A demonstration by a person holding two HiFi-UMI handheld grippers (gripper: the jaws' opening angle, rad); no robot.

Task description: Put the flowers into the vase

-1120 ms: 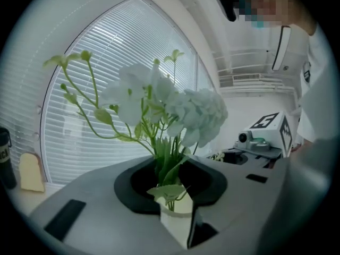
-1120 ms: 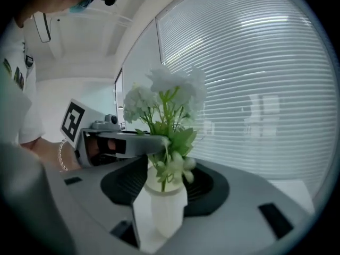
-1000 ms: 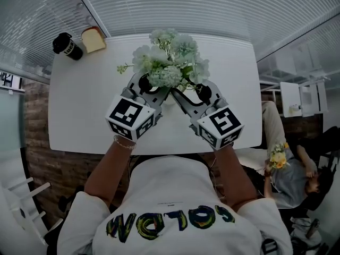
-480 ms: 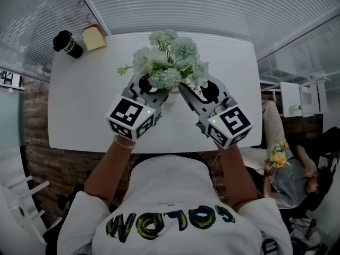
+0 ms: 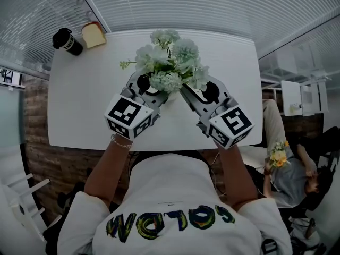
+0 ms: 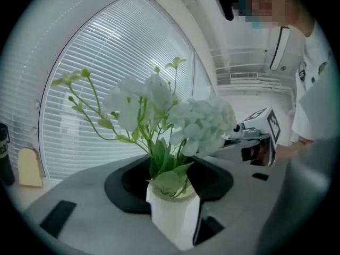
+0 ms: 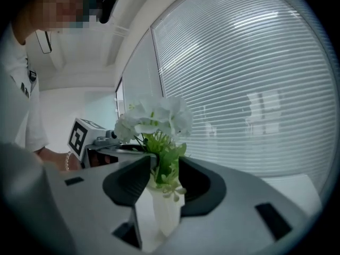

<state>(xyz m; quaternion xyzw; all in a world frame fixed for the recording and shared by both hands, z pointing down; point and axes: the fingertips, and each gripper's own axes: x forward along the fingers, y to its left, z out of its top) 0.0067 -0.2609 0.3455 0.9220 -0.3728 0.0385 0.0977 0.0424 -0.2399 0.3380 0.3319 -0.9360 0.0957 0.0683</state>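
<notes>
A bunch of white and pale green flowers (image 5: 169, 62) stands upright in a small white ribbed vase (image 6: 172, 214) near the middle of the white table (image 5: 79, 105). My left gripper (image 5: 158, 93) reaches the vase from the left and my right gripper (image 5: 184, 93) from the right. In the left gripper view the vase stands between the jaws of the left gripper (image 6: 170, 195), which have just been opening, with a dark gap on its right side. In the right gripper view the vase (image 7: 167, 211) stands between the jaws of the right gripper (image 7: 162, 190), which have just been closing, with bare table showing on its left.
A black cup (image 5: 67, 42) and a slice of toast (image 5: 93, 35) sit at the table's far left corner. Window blinds run behind the table. A seated person with yellow flowers (image 5: 278, 155) is off the table's right side.
The right gripper's marker cube has shifted slightly to the right. The flowers, the vase and the left gripper stay where they were.
</notes>
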